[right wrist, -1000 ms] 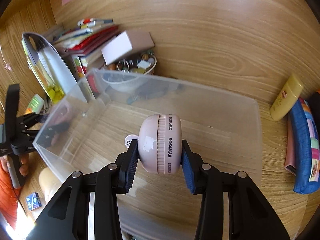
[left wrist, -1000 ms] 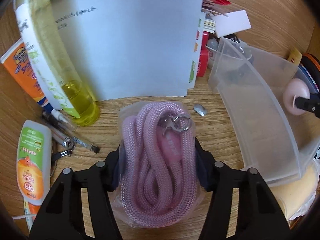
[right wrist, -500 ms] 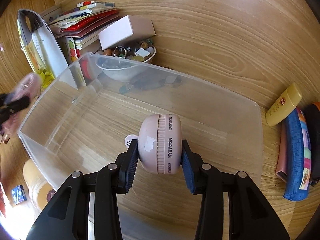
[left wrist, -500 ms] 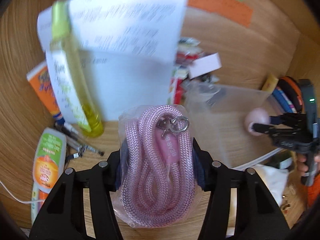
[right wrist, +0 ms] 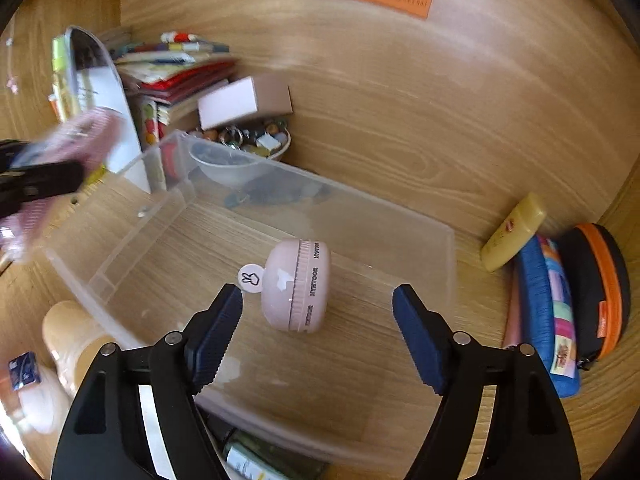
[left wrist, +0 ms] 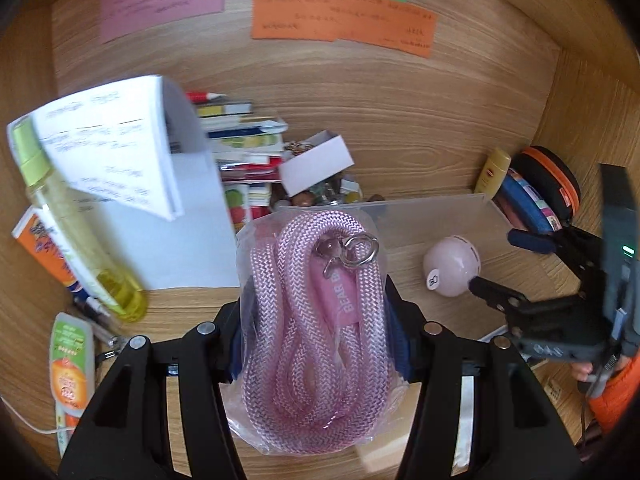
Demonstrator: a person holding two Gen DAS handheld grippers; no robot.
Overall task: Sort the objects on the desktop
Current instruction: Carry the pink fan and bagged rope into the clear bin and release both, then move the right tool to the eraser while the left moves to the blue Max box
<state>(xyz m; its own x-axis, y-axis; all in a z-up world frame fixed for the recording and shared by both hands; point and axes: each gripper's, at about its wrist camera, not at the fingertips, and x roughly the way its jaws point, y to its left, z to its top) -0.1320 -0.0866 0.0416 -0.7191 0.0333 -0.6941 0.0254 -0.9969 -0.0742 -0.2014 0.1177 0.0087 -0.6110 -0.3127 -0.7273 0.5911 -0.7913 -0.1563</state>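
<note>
Fingers of the right gripper have just spread, dropping the pink fan in the clear bin. Left gripper squeezes the bagged pink rope; lift it over the wall before letting go.

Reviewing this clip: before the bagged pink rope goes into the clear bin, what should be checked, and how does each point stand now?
1. Left gripper clamps the bagged pink rope: ok.
2. Right gripper has just been opening; its pads are off the pink round gadget: ok.
3. Gadget inside the clear bin: ok; resting or still dropping: cannot tell.
4. Free floor space in the bin for the rope: ok.
5. Right gripper out of the rope's path: not ok, it hangs over the bin.
</note>
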